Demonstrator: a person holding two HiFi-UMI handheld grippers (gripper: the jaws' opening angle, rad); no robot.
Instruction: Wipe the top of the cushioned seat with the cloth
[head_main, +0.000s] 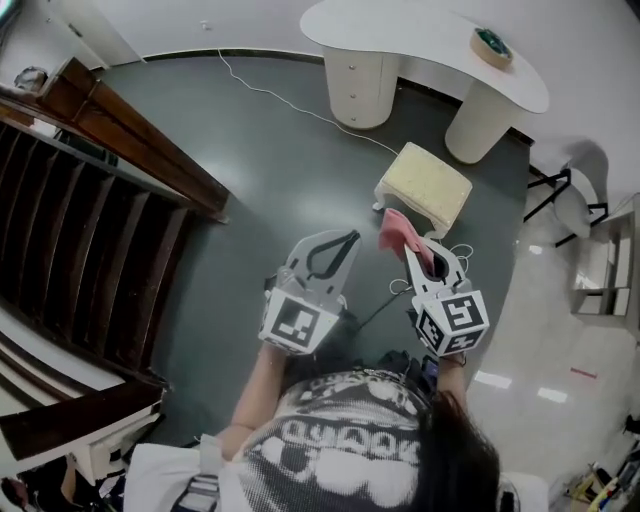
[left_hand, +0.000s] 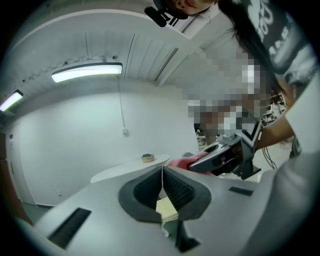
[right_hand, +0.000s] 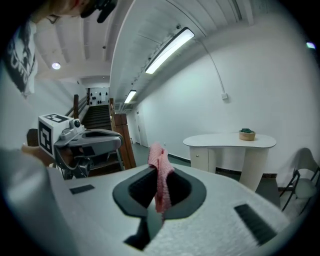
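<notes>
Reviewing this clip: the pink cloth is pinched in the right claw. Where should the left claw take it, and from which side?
Grip the free bunch of the cloth that sticks out past the right claw. Come in from the left: the left claw sits beside it there, shut and empty, so it would probably have to open first.

The top of the cushioned seat lies open from above. Dark floor spreads wide to its left and front, crossed by a thin cable well away. A white desk stands just behind the seat and closes off the far side. A wooden stair railing walls the left, and a chair stands apart at the right. The cloth, pinched in the right gripper, hangs at the seat's near corner.
</notes>
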